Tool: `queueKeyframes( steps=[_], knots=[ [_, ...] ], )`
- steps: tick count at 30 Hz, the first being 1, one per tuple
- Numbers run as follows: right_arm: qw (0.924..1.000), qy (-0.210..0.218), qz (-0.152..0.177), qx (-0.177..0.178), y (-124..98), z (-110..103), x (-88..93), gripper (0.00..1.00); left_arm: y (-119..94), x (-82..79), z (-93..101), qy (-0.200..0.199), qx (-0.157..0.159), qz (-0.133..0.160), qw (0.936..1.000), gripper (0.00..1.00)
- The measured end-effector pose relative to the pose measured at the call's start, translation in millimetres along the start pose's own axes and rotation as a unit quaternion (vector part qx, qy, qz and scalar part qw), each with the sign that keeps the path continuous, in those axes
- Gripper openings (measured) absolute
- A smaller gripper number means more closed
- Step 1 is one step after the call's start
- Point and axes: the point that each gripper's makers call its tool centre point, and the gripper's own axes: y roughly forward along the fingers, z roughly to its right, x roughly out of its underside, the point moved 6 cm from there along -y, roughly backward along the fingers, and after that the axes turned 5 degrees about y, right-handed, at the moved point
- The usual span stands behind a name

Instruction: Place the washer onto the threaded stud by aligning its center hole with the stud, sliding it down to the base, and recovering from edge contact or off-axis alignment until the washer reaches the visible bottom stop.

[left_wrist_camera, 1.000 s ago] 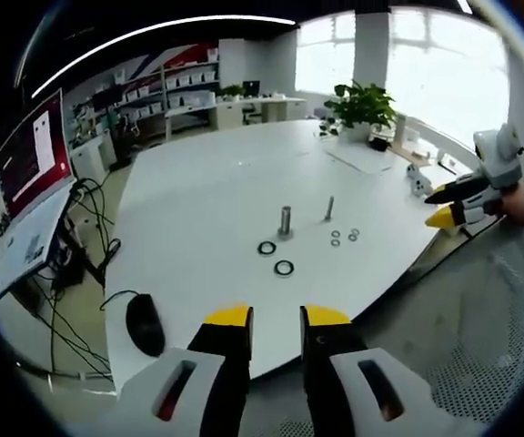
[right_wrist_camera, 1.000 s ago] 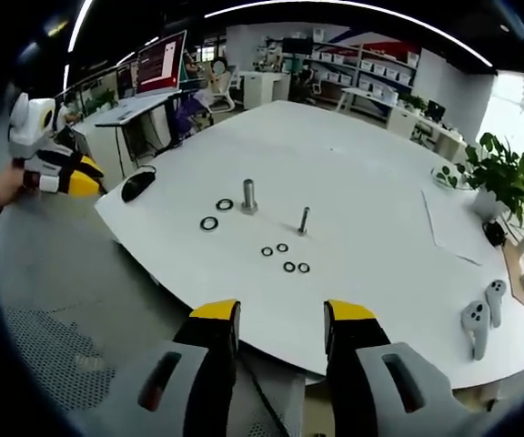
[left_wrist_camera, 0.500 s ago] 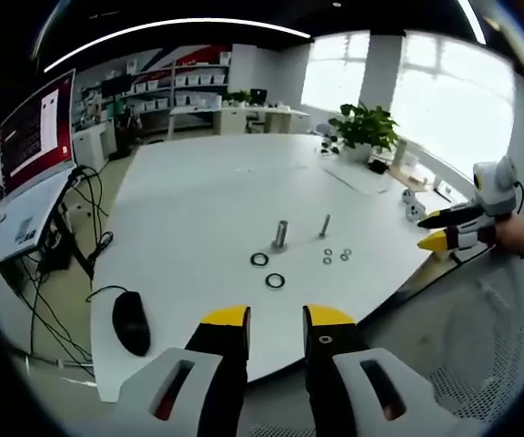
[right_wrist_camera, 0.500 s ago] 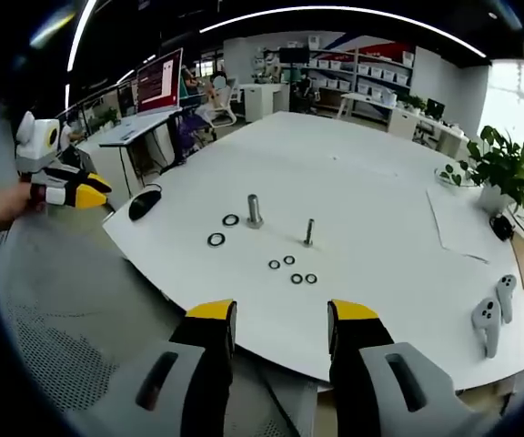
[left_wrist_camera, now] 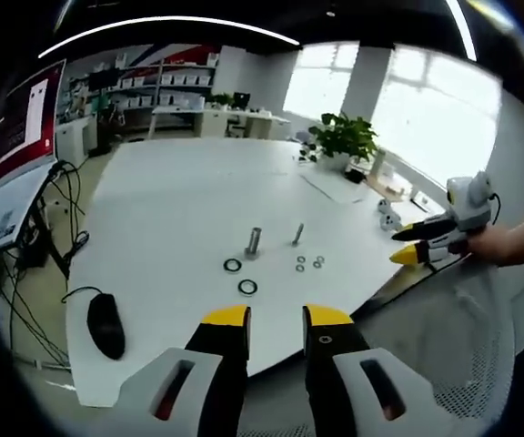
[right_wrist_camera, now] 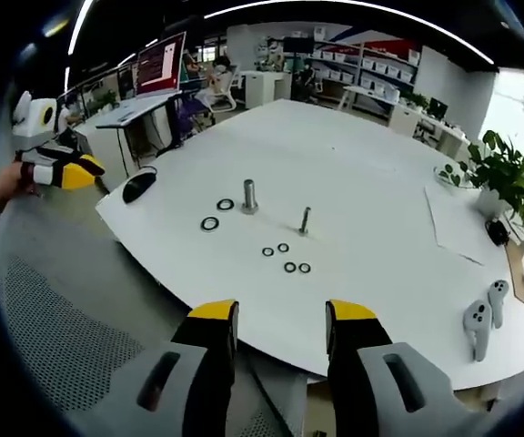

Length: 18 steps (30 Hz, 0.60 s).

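Both grippers hovered off the near edge of the white table point(right_wrist_camera: 398, 182), empty and well apart from the hardware. The left gripper point(left_wrist_camera: 276, 316) had its yellow-tipped fingers point(left_wrist_camera: 226, 318) released with a narrow gap between them; the right gripper point(right_wrist_camera: 280, 311) had its fingers point(right_wrist_camera: 212, 312) released too, spread somewhat wider. Each one also appeared from the side in the other's view, held in a hand point(left_wrist_camera: 494, 244).

Two upright studs stood near the middle of the table: a thick threaded stud point(right_wrist_camera: 249, 196) and, beside it, a thinner stud point(right_wrist_camera: 305, 220). Two large washers point(right_wrist_camera: 210, 223) lay flat just beside the thick stud, toward the near edge, and four small washers point(right_wrist_camera: 287, 258) lay in a loose cluster just in front of the thin one. Farther off sat a computer mouse point(left_wrist_camera: 105, 324), a potted plant point(right_wrist_camera: 498, 177) and two white handheld controllers point(right_wrist_camera: 482, 319).

Nothing had yet been picked up, so the step in hand looked like the reach and pick. To do it well, one gripper should probably come down over a washer that matches its stud, catch it by the rim so the center hole stays clear, and carry it level over the stud's tip before lowering. A tilted washer would likely catch on the threads; levelling it again should free it to drop to the base.
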Motion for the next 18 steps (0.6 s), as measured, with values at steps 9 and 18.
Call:
queueKeyframes(
  steps=[9,18],
  knots=[
    [0.9998,0.015,0.005,-0.007,-1,1,-1.5,0.42,4,3.3,2.4,0.007,0.004,-0.018,0.9998,0.21],
    [0.9994,0.017,0.002,-0.031,0,-5,0.7,0.43,2,4.5,-6.2,0.014,-0.039,-0.025,0.9988,0.21]
  ],
)
